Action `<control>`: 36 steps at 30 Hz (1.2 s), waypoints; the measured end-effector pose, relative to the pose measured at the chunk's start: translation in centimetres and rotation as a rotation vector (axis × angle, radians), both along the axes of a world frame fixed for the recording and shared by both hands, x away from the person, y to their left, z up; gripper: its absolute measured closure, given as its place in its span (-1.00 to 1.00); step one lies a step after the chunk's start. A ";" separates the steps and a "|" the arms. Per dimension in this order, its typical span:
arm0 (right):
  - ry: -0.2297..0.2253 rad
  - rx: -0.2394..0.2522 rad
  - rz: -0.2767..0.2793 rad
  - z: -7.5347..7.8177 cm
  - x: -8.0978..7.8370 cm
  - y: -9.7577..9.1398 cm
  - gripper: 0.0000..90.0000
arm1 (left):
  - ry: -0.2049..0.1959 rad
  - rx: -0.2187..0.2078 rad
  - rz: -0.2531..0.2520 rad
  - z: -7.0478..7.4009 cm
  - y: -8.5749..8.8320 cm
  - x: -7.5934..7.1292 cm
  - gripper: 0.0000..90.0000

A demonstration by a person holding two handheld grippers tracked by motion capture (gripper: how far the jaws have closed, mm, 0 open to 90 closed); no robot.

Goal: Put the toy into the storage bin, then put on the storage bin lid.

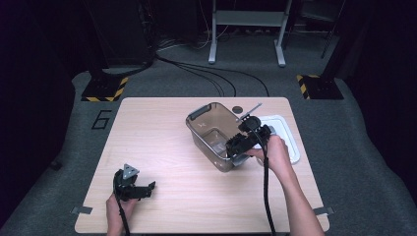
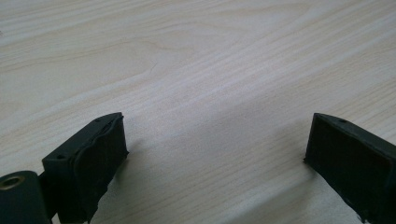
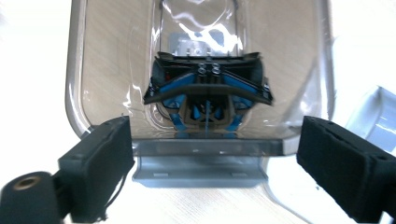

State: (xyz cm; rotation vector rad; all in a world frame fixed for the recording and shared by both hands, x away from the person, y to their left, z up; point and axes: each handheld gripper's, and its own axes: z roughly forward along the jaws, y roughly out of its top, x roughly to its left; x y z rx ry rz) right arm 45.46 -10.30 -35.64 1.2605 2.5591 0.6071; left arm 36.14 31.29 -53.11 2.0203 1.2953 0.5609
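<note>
While the left tool [image 1: 147, 189] is idling wide open and empty on the wooden surface [image 1: 162, 147], the right tool [image 3: 210, 158] is hovering wide-open, gripping nothing, over the clear rectangular plastic container's [image 1: 211, 132] near grey-handled rim, black-and-blue part [image 3: 208, 95] lying inside straight ahead.

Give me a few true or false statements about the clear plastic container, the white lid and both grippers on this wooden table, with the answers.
1. The clear plastic container with grey latches stands open, without a lid. True.
2. The left gripper holds the container. False: it rests apart on the light wooden table, jaws open and empty.
3. The right gripper is at the container's near grey latch. True: its jaws stand open on either side.
4. The white rectangular lid lies left of the container. False: it lies to its right.
</note>
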 end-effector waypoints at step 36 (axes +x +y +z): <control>-0.065 0.048 -0.322 -5.9 3.0 -12.3 -0.94 | 0.000 0.000 -0.001 0.0 0.0 0.0 -0.89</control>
